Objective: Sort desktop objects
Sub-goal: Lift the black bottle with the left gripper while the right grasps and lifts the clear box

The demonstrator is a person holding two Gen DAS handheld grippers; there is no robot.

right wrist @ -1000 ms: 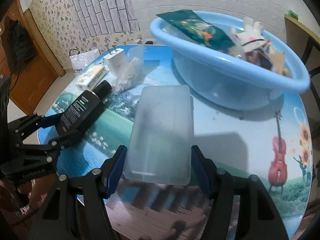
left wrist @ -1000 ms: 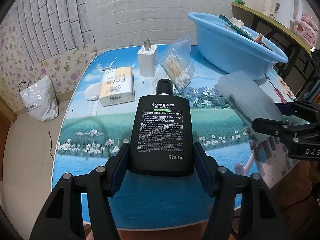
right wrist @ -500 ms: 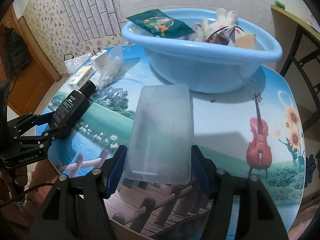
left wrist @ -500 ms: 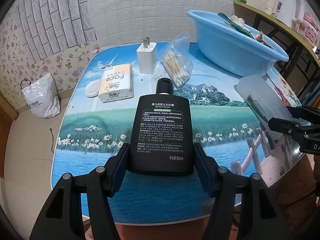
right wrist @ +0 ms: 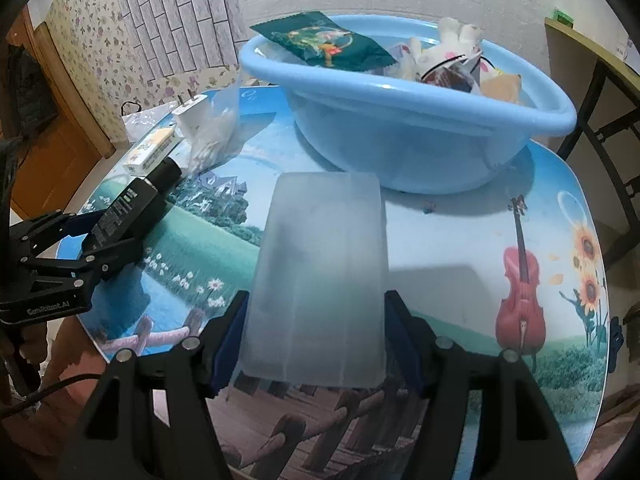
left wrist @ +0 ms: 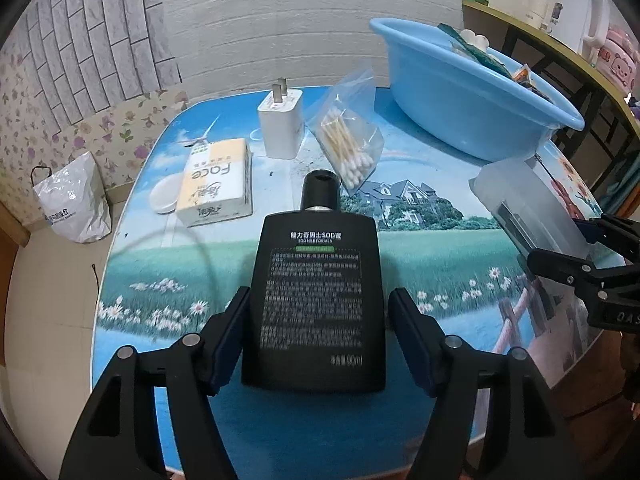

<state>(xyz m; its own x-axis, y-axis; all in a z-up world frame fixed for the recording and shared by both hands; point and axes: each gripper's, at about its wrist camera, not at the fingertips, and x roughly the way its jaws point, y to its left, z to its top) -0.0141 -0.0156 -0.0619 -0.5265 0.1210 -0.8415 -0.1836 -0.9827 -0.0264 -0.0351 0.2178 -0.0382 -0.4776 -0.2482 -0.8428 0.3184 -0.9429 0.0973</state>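
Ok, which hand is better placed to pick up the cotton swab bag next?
Left. The cotton swab bag lies just past the black lotion bottle between the left gripper's just-opened jaws. The right gripper, also opening around the translucent box, faces the blue basin.

Wrist views—both share table [left wrist: 132, 280].

- On my left, the bottle [left wrist: 318, 300] lies on the table [left wrist: 160, 276], the tissue pack [left wrist: 216, 182] beyond it to the left.
- Charger [left wrist: 281, 124] and swab bag [left wrist: 349, 140] sit behind.
- The basin [right wrist: 400, 120] stands behind my box [right wrist: 320, 276].
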